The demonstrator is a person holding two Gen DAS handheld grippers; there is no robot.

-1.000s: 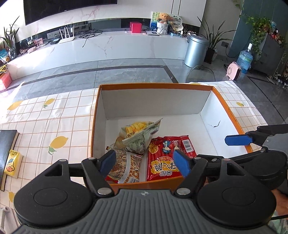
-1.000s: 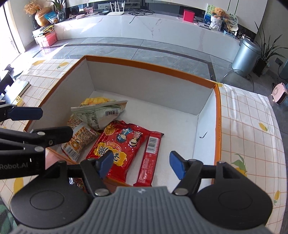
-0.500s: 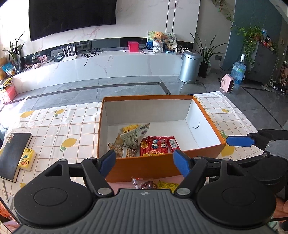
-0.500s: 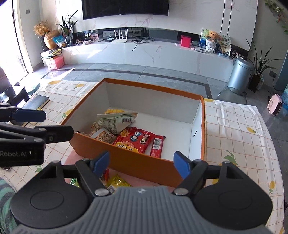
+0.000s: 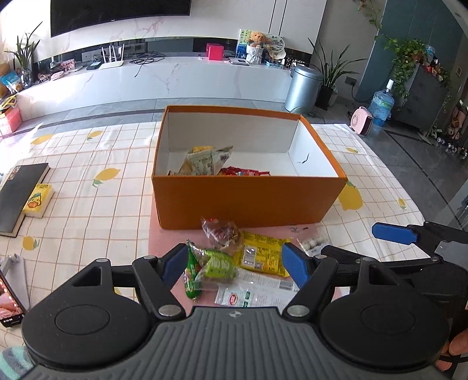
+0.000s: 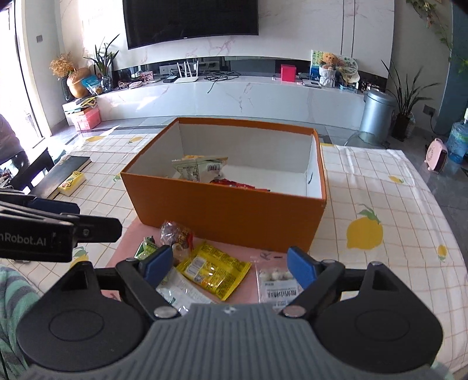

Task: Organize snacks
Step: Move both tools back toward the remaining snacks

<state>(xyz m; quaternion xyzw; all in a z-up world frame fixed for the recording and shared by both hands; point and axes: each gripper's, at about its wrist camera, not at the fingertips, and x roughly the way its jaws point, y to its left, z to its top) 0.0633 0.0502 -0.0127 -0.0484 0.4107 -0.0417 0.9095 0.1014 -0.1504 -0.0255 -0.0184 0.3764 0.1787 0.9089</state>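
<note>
Room: living room, marble TV counter (image 6: 239,96) across the top of both views, dark TV (image 6: 190,20) above it; table under a white grid cloth with lemon prints (image 6: 380,204).
Box: orange carton (image 5: 248,201), centre of frame, open top, white inside; long axis runs left-right in the left view, skewed toward lower right in the right view.
In box: we see a pale packet with barcode (image 6: 201,169) propped up against the left part, a red wrapper (image 5: 242,172) lying flat beside it; print too small to read.
Loose snacks: on a pink mat (image 5: 163,236) just in front of the box's near wall, lower centre.
Yellow pack (image 6: 213,270): flat, long axis diagonal, upper left to lower right in the right view; label text unreadable.
Green pack (image 5: 210,269): crumpled, long axis roughly left-right.
Clear bag, dark-red contents (image 5: 220,232): touching the box wall's foot.
Clear bag, white balls (image 6: 276,276): white label strip, not legible.
Left gripper (image 5: 234,266): fingers spread wide, nothing pinched, above the green and yellow packs.
Right gripper (image 6: 228,266): jaws opening, nothing between the pads, over the yellow pack.
Writing: we read "nRobot.AI" on the left gripper's body at the right view's left edge.
Side items: black book (image 5: 20,195), yellow duck-print pack (image 5: 38,200), left of frame.
</note>
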